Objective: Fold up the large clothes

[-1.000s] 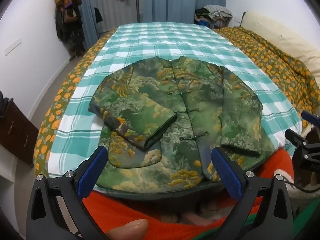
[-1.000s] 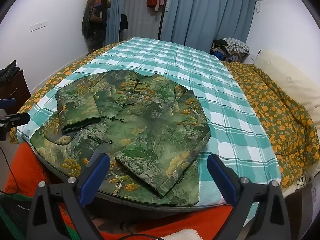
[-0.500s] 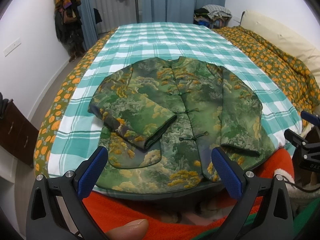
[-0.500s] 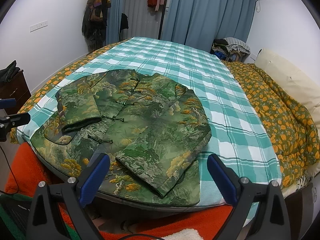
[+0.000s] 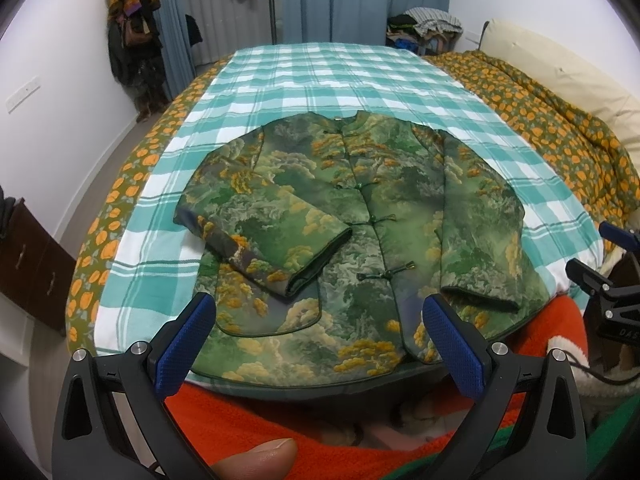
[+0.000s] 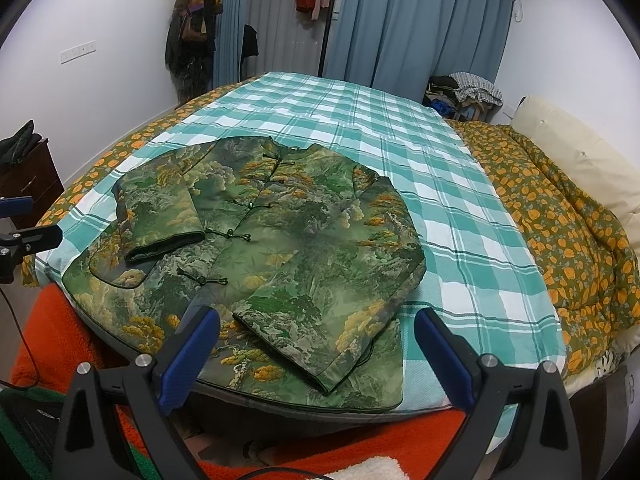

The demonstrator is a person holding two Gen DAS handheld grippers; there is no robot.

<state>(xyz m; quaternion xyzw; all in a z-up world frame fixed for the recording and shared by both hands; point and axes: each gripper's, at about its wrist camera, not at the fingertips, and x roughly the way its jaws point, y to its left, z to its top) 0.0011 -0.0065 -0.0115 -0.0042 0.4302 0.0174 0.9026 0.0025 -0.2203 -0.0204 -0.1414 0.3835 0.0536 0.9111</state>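
Left wrist view
Jacket (image 5: 360,240): green and gold print, lying front-up on the checked sheet (image 5: 320,72), hem at the near edge of the bed.
Sleeves: the one on the picture's left is folded across the jacket's chest, cuff near the knot buttons; the other lies straight along the jacket's right side.
Left gripper (image 5: 318,344): blue pads spread wide, gripping nothing, hovering just short of the jacket's hem.
Thumb (image 5: 256,460): pokes in at the bottom, below the jacket.
Right gripper (image 5: 604,264): just a bit of it showing off the jacket's right side, can't tell its state from here.
Blanket (image 5: 280,416): orange, below the jacket's hem.

Right wrist view
Jacket (image 6: 280,248): same layout, sits left of centre, hem hanging a little over the bed edge.
Right gripper (image 6: 316,344): pads wide apart too, nothing between them, hovering over the jacket's near right corner and straight sleeve.
Left gripper (image 6: 24,220): peeks in well left of the jacket.
Quilt (image 6: 560,220): orange-flowered, bunched up to the jacket's right, past the sheet.
Curtains (image 6: 400,20): blue, far behind the jacket.
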